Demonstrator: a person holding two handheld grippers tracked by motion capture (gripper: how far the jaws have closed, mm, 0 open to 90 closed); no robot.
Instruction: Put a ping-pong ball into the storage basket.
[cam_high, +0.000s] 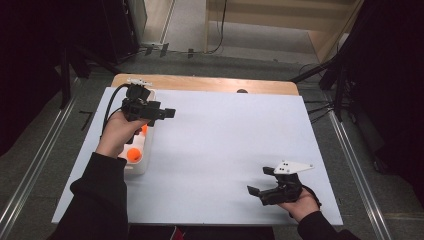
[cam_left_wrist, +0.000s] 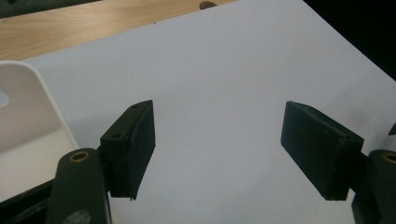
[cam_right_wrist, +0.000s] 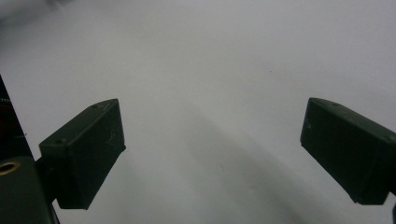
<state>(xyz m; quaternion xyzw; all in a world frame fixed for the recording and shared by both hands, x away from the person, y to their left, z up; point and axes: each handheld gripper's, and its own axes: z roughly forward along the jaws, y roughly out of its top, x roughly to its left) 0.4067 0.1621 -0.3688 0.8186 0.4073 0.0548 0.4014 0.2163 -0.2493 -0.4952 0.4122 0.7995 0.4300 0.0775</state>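
Note:
My left gripper (cam_high: 161, 116) hovers over the far end of a white tray (cam_high: 140, 166) at the table's left side, jaws wide apart and pointing right. In the left gripper view the left gripper (cam_left_wrist: 217, 144) is open with bare white sheet between its jaws, and the white tray's wall (cam_left_wrist: 25, 105) stands at the left. An orange ball (cam_high: 133, 155) lies in the tray near the person's left wrist. My right gripper (cam_high: 260, 181) rests low at the table's near right, open and pointing left. In the right gripper view the right gripper (cam_right_wrist: 212, 154) has nothing between its jaws.
A white sheet (cam_high: 225, 145) covers most of the wooden table (cam_high: 210, 84), whose bare strip shows at the far edge. A second orange thing (cam_high: 144, 129) peeks out under the left hand. Dark stands and cables flank the table on both sides.

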